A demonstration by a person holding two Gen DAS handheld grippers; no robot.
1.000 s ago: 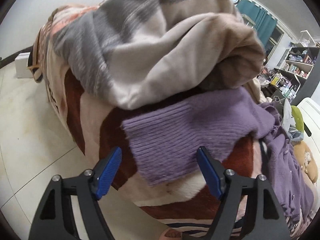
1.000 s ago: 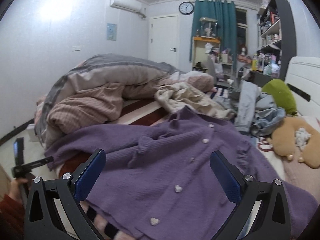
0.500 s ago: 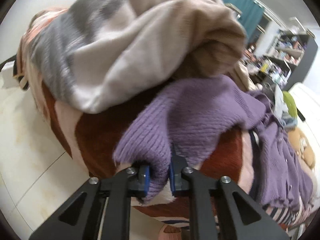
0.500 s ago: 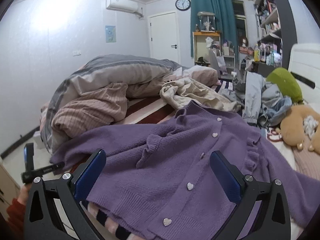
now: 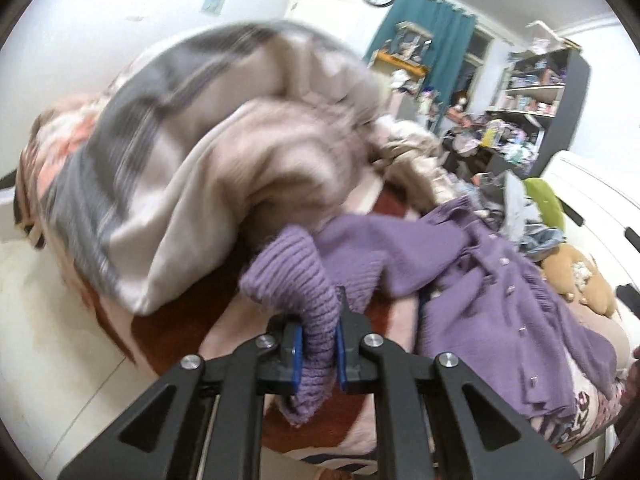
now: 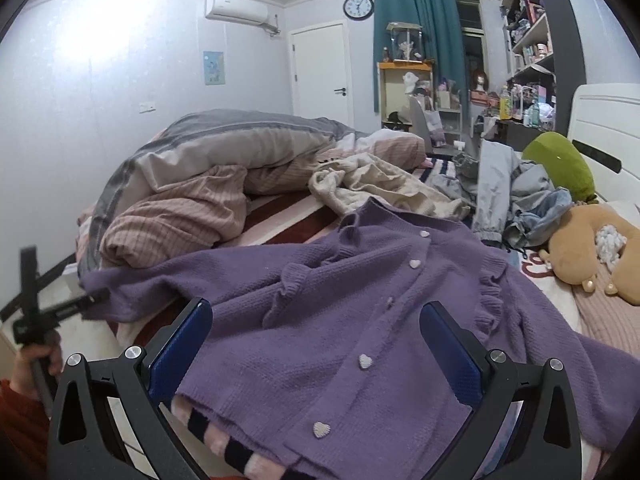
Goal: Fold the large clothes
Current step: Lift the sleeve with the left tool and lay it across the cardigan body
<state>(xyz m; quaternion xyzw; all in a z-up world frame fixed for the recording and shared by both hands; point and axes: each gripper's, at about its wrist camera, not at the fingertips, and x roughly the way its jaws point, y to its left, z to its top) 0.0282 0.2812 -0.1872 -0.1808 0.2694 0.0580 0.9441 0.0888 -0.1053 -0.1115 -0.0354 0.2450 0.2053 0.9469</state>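
1. The purple ribbed-knit cardigan with heart-shaped buttons [image 6: 360, 300] lies front-up and spread across the bed [image 6: 280, 220], its hem toward the near edge; one sleeve runs out to the left side.
2. The left tool [image 5: 318, 346] has its blue pads pinched on the sleeve's ribbed cuff [image 5: 296, 276], and the cuff bunches above the jaws (the left wrist view is blurred, so finer detail is hard to read).
3. The step in hand looks like folding that sleeve in over the body. To do it well, I would carry the cuff in a low arc across the chest, keep the sleeve flat and untwisted, and lay it straight along the button line before letting go.
4. The knit is soft and stretchy, so a hard pull is likely to drag the whole garment toward the bed edge; the heaped grey-and-beige striped duvet [image 5: 192, 152] just beside the sleeve could also catch it.
5. The right tool [image 6: 316, 348] hangs above the hem with its jaws wide apart, holding nothing. It could press the body down while the sleeve moves.
6. In the right wrist view the left tool sits low at the far left, angled up toward the sleeve end.
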